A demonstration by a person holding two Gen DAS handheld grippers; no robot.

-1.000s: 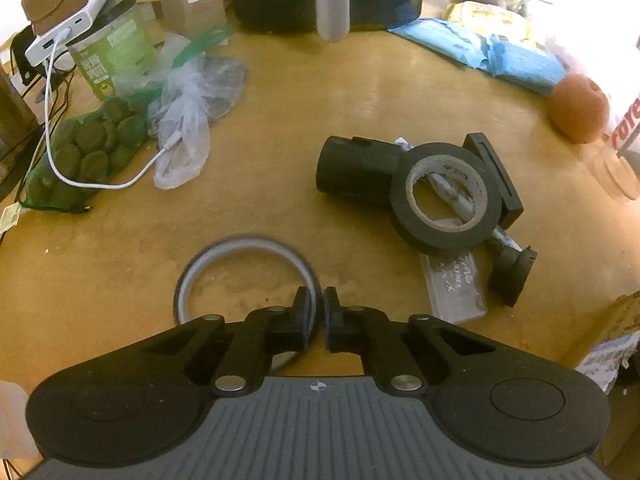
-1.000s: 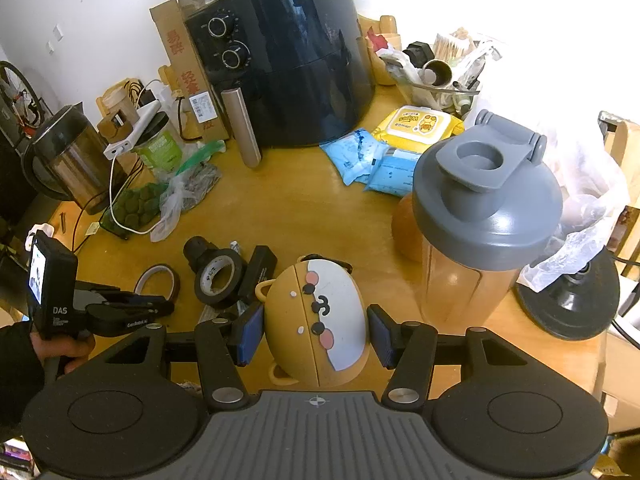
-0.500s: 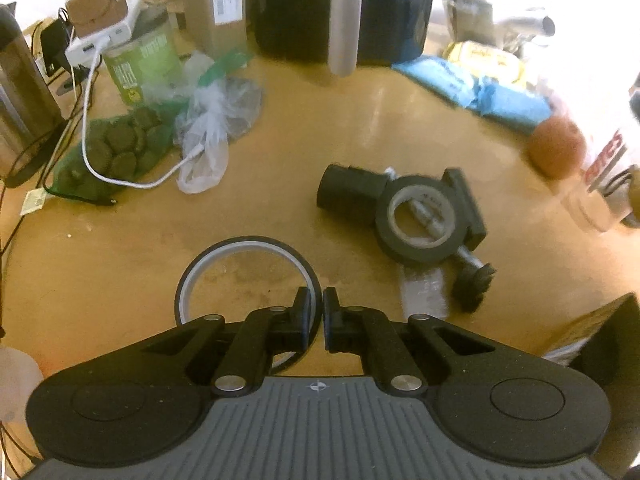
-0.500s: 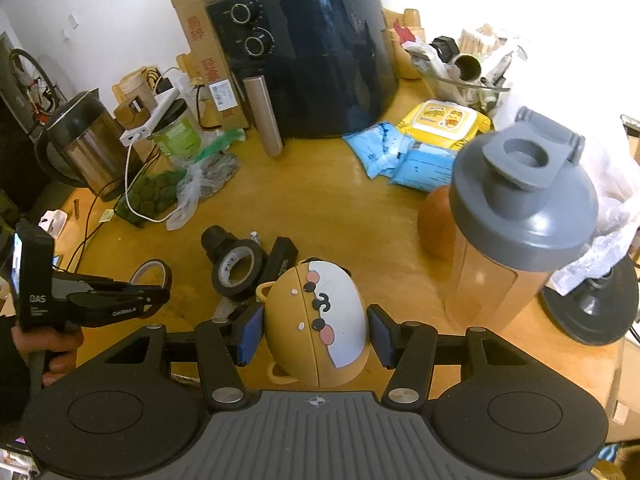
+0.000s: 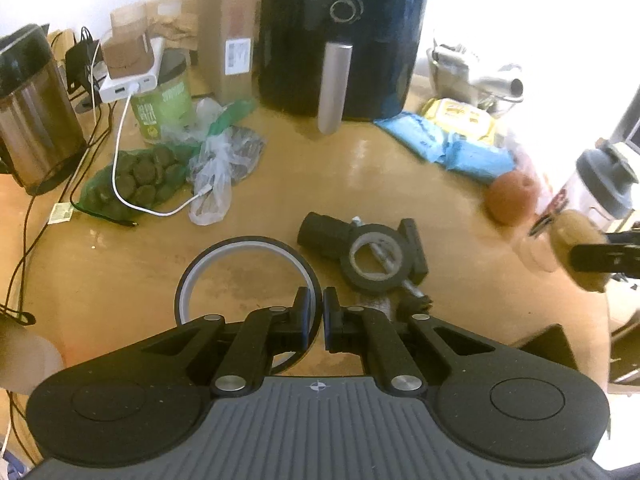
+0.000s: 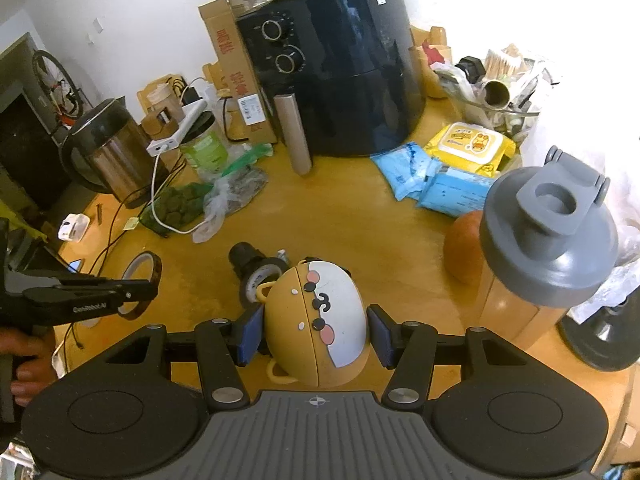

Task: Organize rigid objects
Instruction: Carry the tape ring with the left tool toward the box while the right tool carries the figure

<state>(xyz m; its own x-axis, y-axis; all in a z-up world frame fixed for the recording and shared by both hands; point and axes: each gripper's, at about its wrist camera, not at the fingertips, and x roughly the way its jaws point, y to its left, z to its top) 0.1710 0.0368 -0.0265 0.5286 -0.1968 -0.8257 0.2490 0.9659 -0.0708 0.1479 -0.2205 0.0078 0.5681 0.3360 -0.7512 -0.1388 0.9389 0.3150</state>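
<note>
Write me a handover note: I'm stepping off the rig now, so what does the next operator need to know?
Left tongs: shut on the thin tape ring, held clear of the table.
Right tongs: closed on the round bear-face case, also in the air.
On the table: black tape roll lying on a cluster of black parts, beside an orange and the shaker bottle.
Done: both items picked up.
Left: place both, then sort the cluster.

Wooden table (image 5: 360, 184): air fryer (image 5: 344, 32), kettle (image 5: 32, 112), black tape roll (image 5: 376, 258).
</note>
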